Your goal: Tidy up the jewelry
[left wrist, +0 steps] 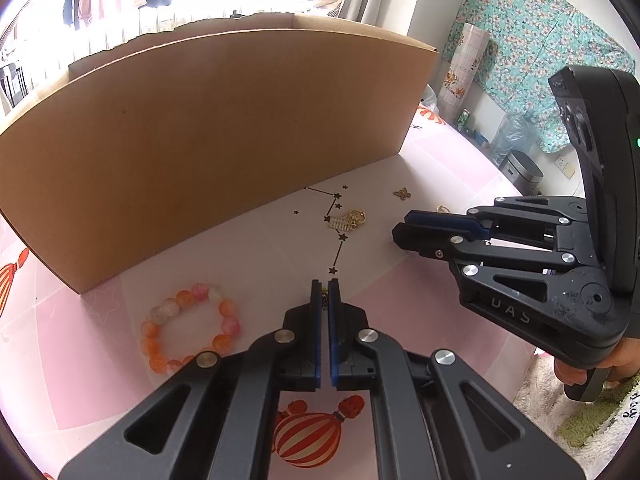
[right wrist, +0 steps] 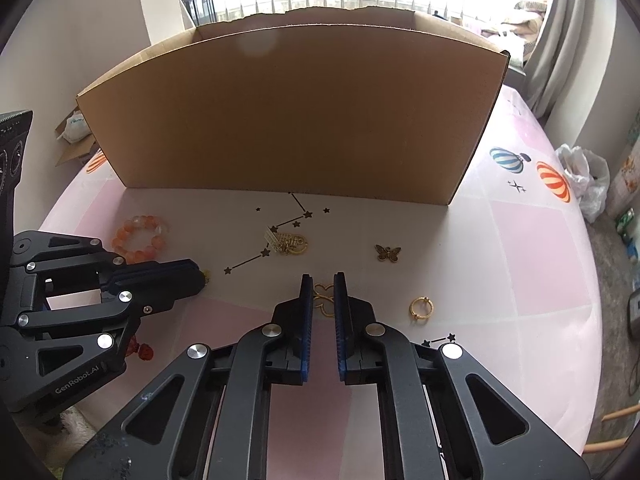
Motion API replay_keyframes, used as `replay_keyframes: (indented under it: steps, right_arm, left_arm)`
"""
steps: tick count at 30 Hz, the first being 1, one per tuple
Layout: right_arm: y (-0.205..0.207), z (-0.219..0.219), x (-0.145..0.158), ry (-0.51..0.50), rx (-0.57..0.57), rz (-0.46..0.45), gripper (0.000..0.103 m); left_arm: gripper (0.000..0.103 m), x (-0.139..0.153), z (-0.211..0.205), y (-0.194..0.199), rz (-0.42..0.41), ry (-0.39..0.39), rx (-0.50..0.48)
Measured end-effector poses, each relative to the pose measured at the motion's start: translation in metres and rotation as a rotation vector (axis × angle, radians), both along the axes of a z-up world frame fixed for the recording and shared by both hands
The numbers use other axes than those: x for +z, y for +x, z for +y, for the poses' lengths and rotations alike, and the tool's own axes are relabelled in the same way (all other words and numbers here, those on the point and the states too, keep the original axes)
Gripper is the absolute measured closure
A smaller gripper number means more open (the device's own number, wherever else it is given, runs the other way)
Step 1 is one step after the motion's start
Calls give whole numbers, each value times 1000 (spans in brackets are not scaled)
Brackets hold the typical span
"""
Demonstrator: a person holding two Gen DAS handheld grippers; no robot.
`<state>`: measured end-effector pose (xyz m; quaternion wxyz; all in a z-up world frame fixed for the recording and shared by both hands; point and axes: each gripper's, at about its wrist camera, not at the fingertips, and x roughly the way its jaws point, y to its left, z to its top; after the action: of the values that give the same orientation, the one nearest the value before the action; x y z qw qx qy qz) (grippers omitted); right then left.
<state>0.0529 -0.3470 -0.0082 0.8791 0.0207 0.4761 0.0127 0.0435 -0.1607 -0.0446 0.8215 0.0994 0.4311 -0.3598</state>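
From my left wrist view, the left tongs (left wrist: 325, 292) sit at lower centre, closed on something small and dark with a yellow glint; I cannot tell what it is. The orange-and-pink bead bracelet (left wrist: 191, 328) lies at lower left of that frame on the pink worktop (left wrist: 460, 160), just beside the corner of the cardboard box (left wrist: 224, 140) that fills the upper left. A gold charm cluster (left wrist: 349, 221) lies mid-frame, and the butterfly charm (left wrist: 402, 193) sits further to the right of it.

From my right wrist view, the right tongs (right wrist: 323, 280) are at lower centre, nearly closed around a gold wire loop (right wrist: 325, 298); I cannot tell whether the pads press it. A gold ring (right wrist: 420, 308) lies just right of them. A red bead piece (right wrist: 142, 351) shows at lower left, partly behind the left tongs.
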Motion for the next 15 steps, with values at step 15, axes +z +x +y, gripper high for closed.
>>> replay_keyframes:
  steps: [15]
  right_arm:
    - [2, -18, 6, 41, -4, 14, 87]
  left_arm:
    - [100, 1, 1, 2, -1, 4, -4]
